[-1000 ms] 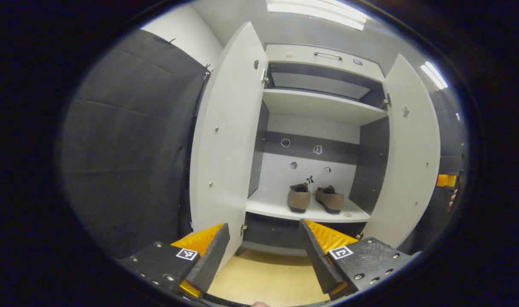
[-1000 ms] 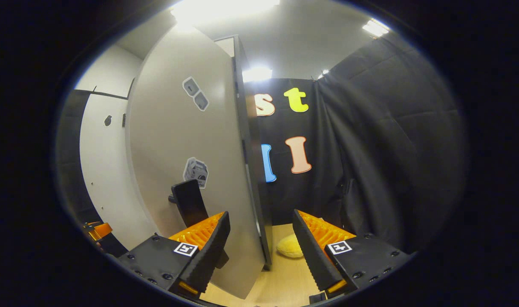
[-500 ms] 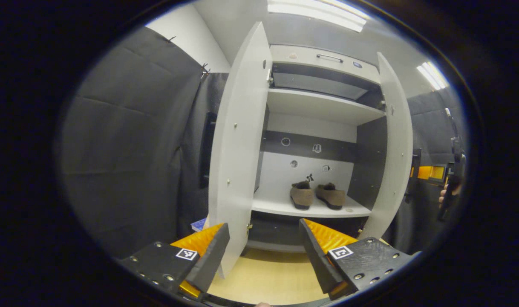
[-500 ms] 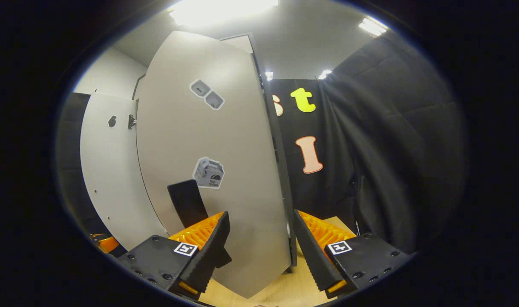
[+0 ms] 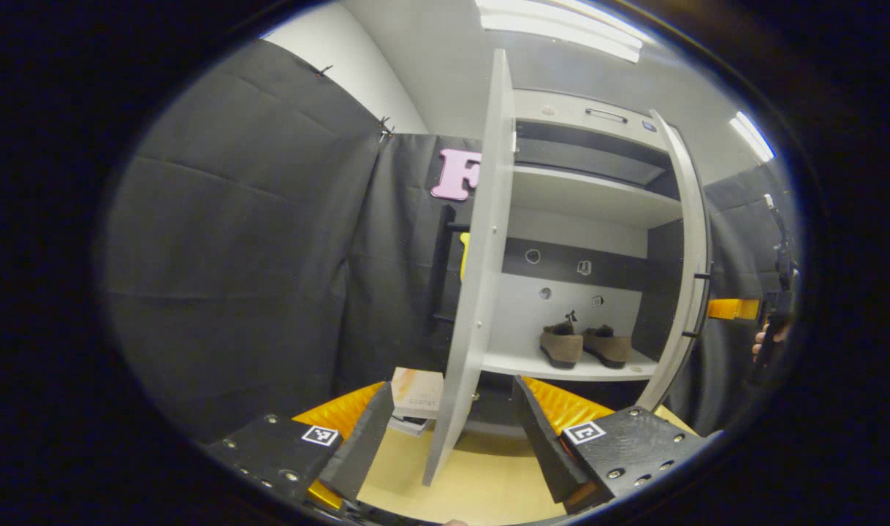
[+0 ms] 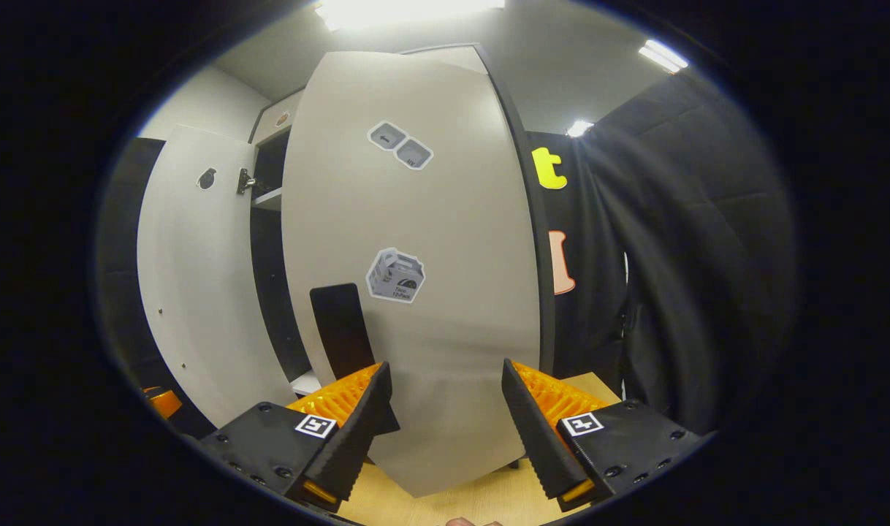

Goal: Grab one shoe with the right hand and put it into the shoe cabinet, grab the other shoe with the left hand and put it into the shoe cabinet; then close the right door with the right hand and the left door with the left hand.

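Two brown shoes (image 5: 560, 345) (image 5: 609, 345) stand side by side on the low shelf of the white shoe cabinet (image 5: 584, 197). The left door (image 5: 474, 292) is seen nearly edge-on, rising between the fingers of my open left gripper (image 5: 449, 424). The right door (image 5: 690, 277) is swung partway shut. In the right gripper view, my open right gripper (image 6: 445, 409) faces that right door's outer face (image 6: 423, 219), close to it, its left finger just below the black handle (image 6: 339, 329). The left door's inner face (image 6: 189, 277) shows beyond.
A flat box (image 5: 416, 394) lies on the wooden floor (image 5: 489, 489) behind the left door. Black cloth walls close in on both sides. The other gripper (image 5: 730, 309) and a hand (image 5: 763, 340) show at the far right of the left gripper view.
The right door has swung toward shut, with my right gripper following its outer face. My left gripper has shifted left, so the left door now shows edge-on.
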Available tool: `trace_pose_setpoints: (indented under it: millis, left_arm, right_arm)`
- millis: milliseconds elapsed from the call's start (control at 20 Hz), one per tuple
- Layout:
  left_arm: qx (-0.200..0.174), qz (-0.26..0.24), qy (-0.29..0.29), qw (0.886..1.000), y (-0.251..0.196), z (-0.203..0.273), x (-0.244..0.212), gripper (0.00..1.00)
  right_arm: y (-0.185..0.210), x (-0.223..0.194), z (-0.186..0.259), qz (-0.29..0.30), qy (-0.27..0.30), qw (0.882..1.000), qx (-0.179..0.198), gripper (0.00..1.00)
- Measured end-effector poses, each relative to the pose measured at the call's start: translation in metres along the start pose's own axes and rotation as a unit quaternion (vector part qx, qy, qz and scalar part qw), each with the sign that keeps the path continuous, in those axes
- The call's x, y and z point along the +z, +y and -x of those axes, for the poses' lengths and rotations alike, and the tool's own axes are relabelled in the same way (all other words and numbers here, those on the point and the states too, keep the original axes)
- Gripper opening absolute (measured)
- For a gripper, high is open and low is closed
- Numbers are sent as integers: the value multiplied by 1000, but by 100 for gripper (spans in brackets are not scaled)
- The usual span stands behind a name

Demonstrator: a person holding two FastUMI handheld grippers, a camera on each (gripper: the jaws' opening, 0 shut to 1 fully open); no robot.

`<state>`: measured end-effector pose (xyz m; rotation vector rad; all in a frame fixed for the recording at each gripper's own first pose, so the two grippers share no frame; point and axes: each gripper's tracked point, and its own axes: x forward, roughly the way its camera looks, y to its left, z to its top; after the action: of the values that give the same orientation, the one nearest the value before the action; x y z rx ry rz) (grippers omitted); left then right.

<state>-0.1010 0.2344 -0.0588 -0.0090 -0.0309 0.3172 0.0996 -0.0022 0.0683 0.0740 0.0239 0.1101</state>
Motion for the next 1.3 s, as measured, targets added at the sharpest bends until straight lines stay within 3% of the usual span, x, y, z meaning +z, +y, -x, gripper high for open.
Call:
trace_pose_setpoints:
  millis: [50,100,150,250,300,500,550,750,1000,1200,1300]
  left_arm:
    - [6,-3,-8,1000,10,-2,7,100]
    - [11,-5,-14,1000,21,-5,13,88]
    - [17,-6,-17,1000,34,-9,15,88]
    - [28,-12,-39,999,62,-15,31,88]
    - [26,-16,-54,998,71,-18,41,100]
    - [29,-26,-73,997,106,-47,65,94]
    - [22,-24,-72,997,110,-58,69,94]
    - [-22,-12,-78,997,118,-98,94,94]
    - [-106,19,-65,992,108,-134,117,94]
    - [-153,5,-59,986,73,-153,127,94]
    - [-158,-11,-56,986,64,-155,124,94]
  right_arm:
    - [-2,-2,-1,-2,1,1000,-6,96]
    - [-5,-6,-1,-4,4,1000,-14,96]
    - [-8,-11,0,-6,11,1000,-20,92]
    - [-15,-22,5,-8,18,999,-30,96]
    - [-18,-26,5,-5,19,999,-36,96]
    - [-27,-47,8,8,30,998,-54,92]
    - [-28,-52,8,7,34,998,-57,96]
    - [-28,-62,8,2,36,997,-62,96]
    - [-35,-74,15,-23,22,997,-65,96]
    - [-50,-81,24,-34,11,996,-84,96]
    - [-53,-87,29,-31,16,995,-92,96]
